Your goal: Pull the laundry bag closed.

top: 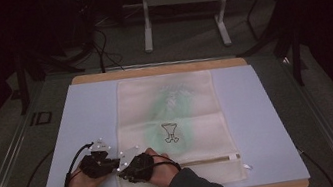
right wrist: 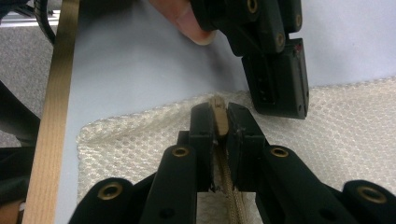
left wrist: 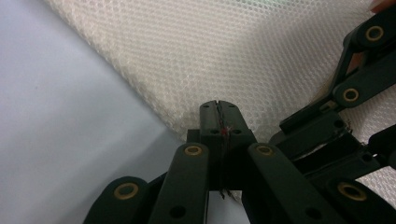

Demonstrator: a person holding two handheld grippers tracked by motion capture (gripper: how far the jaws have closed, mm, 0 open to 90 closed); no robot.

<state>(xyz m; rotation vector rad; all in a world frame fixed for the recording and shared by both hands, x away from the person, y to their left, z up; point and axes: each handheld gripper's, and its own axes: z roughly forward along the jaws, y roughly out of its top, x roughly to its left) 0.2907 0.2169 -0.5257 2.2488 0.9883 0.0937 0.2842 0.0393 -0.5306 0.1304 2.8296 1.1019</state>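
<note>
The two tools crowd each other at the near left corner of the mesh bag (top: 171, 123): the left tool (top: 109, 159) and right tool (top: 126, 166) stand just beside one another, leaving hardly a gap between them. The blue mat (top: 264, 118) lies bare to the right and left of the bag, open for passing. Beyond the desk (top: 158, 68), frame legs (top: 146, 26) stand on the floor.

mesh bag (left wrist: 224, 51): cream honeycomb cloth | mat (left wrist: 56, 140): smooth matt blue

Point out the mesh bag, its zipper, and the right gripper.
mesh bag (top: 170, 98): high view, on the upper cloth panel.
zipper (right wrist: 229, 193): right gripper view, on the tape between the fingers.
right gripper (right wrist: 218, 116): right gripper view, midway between its fingertips.
</note>
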